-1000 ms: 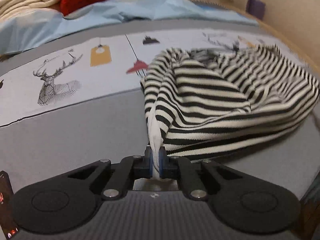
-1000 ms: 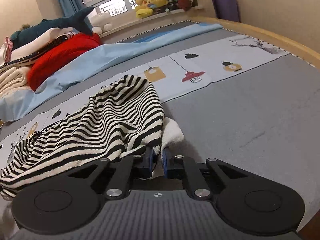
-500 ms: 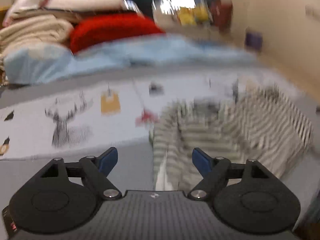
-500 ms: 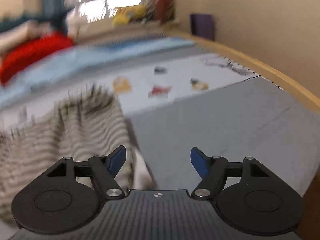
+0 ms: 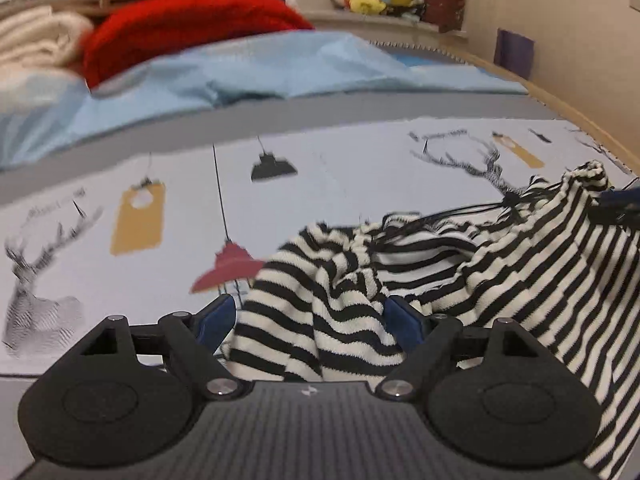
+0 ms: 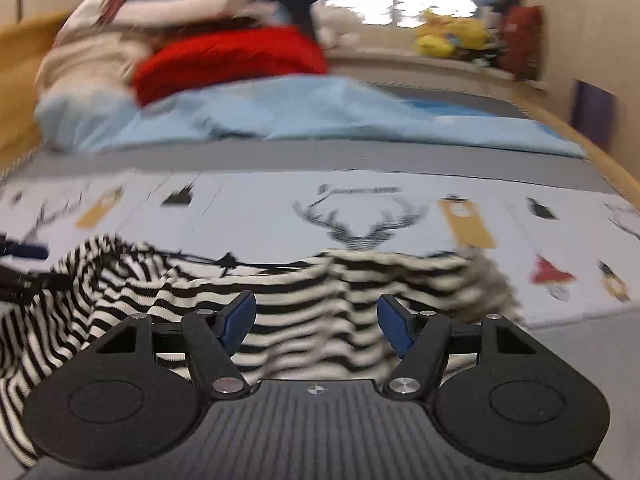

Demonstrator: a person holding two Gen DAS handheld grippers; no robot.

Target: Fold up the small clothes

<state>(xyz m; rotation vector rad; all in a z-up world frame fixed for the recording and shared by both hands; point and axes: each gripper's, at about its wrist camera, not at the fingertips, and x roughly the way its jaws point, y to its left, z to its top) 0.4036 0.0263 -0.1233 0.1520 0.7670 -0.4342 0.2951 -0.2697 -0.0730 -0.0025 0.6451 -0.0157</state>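
Lying rumpled striped garment [image 5: 500,280] on printed bedsheet [image 5: 320,168], left tool [image 5: 310,320] released, right tool [image 6: 318,318] closing, gripping nothing, blue duvet [image 5: 248,76] behind.

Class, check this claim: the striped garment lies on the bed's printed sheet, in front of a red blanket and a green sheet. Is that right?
Not quite. The sheet behind is light blue, not green, as the left wrist view shows. The rest holds: the striped garment lies on the printed sheet, with the red blanket behind it.
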